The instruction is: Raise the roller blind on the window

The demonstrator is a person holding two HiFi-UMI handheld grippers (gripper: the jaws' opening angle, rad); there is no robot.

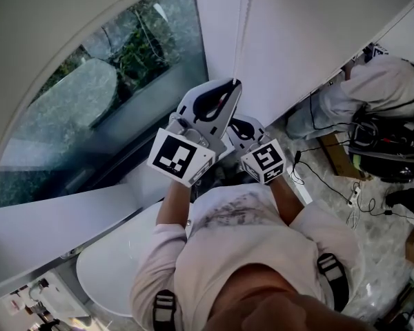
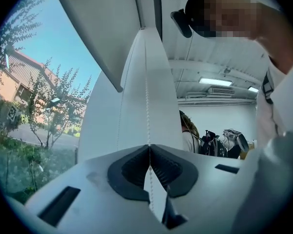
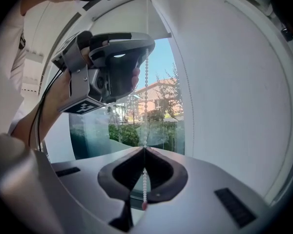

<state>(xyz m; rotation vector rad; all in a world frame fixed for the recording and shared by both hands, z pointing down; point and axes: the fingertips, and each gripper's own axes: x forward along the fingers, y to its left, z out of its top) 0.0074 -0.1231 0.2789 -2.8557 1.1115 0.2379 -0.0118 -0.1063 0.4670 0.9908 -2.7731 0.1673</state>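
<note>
The white roller blind (image 3: 121,16) hangs partly raised over the window (image 1: 90,109), whose lower glass is uncovered. Its bead chain (image 1: 242,26) runs down the white wall strip to the right of the glass. My left gripper (image 1: 232,83) is the upper one, shut on the bead chain (image 2: 146,82), which runs into the closed jaws (image 2: 149,146). Just below it, my right gripper (image 1: 243,121) is also shut on the bead chain (image 3: 146,77), with the loose end hanging between its pads (image 3: 144,148). The left gripper (image 3: 144,45) shows above in the right gripper view.
A white sill (image 1: 62,223) runs under the window, with a round white surface (image 1: 110,267) below it. To the right a person (image 1: 372,81) sits on the floor beside a dark bag (image 1: 390,150) and loose cables (image 1: 331,181).
</note>
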